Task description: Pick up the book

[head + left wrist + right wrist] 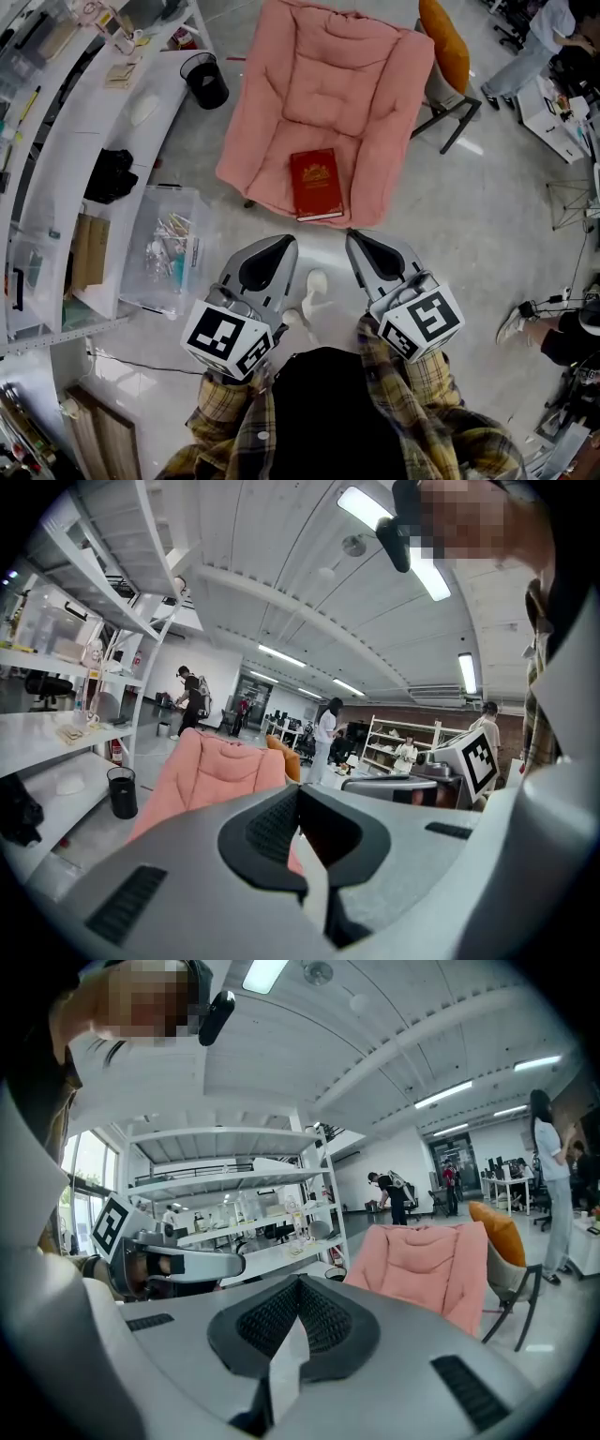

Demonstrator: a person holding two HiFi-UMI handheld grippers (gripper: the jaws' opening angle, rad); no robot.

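Straight ahead, on the seat of a pink padded chair [328,84]: the red book [316,184], flat, cover up, gold print on the front, close to the seat's near edge and roughly midway across it. Nearer, over pale floor, side by side and level with each other: left gripper [284,241] and right gripper [355,236], both short of the chair, clear of the book, noses aimed toward it, one to either side of its near edge. Left jaws pressed together, dark ribbed pads flush along a single seam, empty. Right jaws likewise closed tight, pad against pad, pinching no object. Behind each gripper, a marker cube, then a yellow plaid sleeve [225,422]. Down between the two grippers, on the floor, a white shoe [317,281]. Left of the chair, at the far end, a black waste bin [205,80]; nearer on that side, a clear plastic box [164,248] with small packets inside, tucked against a long white bench [159,103]. On a lower level of that bench, a black bag [111,175]. Right of the pink chair and farther off, an orange-cushioned chair [445,47] on dark legs. Far away in both gripper views, several people standing among white shelving and desks under long ceiling strip lights.
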